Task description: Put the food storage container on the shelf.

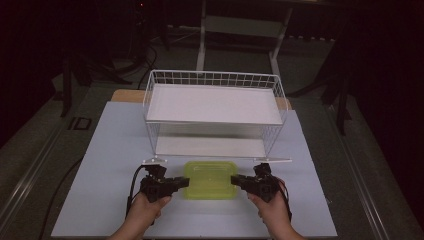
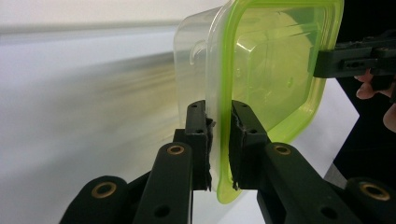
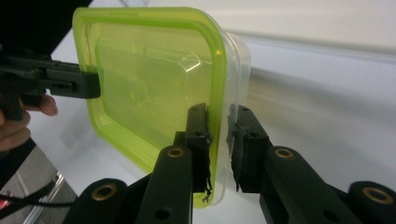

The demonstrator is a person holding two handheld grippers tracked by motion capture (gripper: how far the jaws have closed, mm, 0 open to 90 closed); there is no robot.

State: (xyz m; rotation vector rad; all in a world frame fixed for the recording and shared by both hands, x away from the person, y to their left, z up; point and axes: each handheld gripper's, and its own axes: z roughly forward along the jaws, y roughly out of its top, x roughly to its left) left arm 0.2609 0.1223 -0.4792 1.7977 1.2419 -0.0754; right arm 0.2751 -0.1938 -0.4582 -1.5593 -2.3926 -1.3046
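container (image 1: pixel 210 179) light, stiff, slick plastic, likely empty | left gripper (image 1: pixel 184 182) clamps lid rim at 9 o'clock | right gripper (image 1: pixel 235 179) clamps rim at 3 o'clock

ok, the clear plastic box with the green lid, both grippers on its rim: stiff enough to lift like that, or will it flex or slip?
The clear plastic box with the green lid looks empty, so probably light. Each gripper, left and right, pinches only the thin lid edge, which may flex. The smooth, glossy plastic could slip, and the lid might pop off if the hands pull apart.
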